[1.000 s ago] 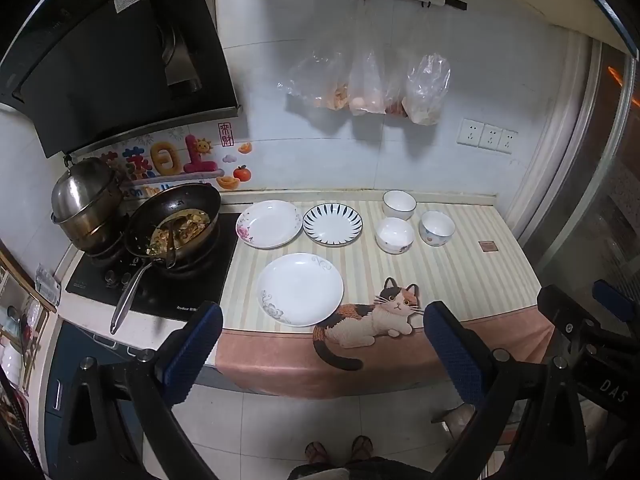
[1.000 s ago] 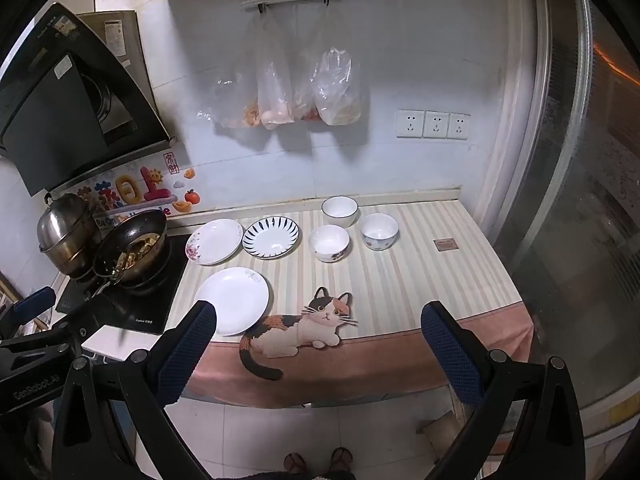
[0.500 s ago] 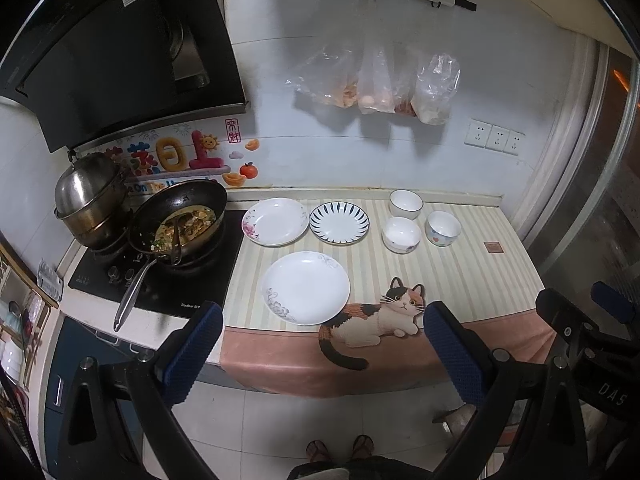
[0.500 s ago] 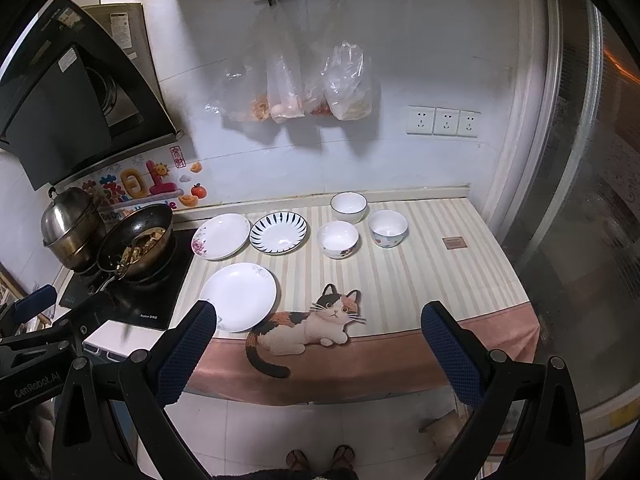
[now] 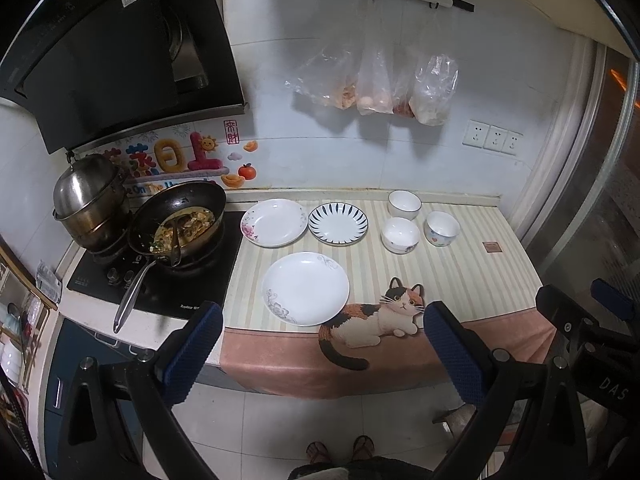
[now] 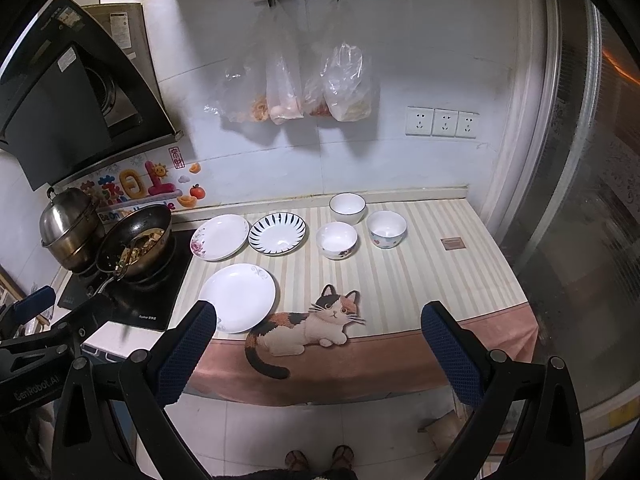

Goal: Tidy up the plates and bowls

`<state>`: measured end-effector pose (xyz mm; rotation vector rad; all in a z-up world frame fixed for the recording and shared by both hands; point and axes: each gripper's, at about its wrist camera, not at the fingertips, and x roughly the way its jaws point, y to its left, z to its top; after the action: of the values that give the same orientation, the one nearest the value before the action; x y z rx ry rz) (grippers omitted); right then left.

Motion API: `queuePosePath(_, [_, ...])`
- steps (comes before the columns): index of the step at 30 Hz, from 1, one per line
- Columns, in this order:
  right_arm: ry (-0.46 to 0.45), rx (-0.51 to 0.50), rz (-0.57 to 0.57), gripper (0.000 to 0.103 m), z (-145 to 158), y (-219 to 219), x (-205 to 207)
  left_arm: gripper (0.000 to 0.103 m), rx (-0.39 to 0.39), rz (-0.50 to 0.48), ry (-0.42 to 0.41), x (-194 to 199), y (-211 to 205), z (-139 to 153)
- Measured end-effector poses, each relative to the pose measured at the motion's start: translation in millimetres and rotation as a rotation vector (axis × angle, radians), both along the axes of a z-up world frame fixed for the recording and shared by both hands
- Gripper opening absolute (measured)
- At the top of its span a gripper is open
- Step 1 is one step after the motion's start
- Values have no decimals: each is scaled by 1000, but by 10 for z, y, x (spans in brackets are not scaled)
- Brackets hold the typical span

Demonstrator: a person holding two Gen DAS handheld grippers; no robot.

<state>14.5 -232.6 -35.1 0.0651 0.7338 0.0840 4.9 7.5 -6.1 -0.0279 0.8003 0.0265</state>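
Observation:
Three plates lie on the striped counter cloth [image 5: 472,280]: a plain white plate [image 5: 306,288] in front, a flowered plate [image 5: 274,222] and a blue-striped plate [image 5: 338,223] behind it. Three white bowls [image 5: 400,234] stand to their right, one at the back [image 5: 404,203] and one at the right [image 5: 442,227]. The same dishes show in the right wrist view, with the white plate [image 6: 238,297] and bowls [image 6: 337,240]. My left gripper [image 5: 323,354] and right gripper [image 6: 318,350] are both open and empty, held high, in front of the counter edge.
A wok with food [image 5: 178,222] and a steel pot [image 5: 86,196] sit on the black cooktop [image 5: 160,280] at the left. A range hood hangs above it. Plastic bags [image 5: 376,80] hang on the wall. A glass door [image 6: 580,200] stands at the right.
Both grippers have moved slightly nearer to the counter, so the dishes look a little larger. Nothing on the counter has moved.

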Motion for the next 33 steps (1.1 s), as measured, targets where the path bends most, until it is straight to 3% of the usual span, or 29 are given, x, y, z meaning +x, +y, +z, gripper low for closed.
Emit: queuePosePath(33, [-6, -1, 9, 103, 25, -31, -18, 103, -4, 1, -7, -91, -80, 13])
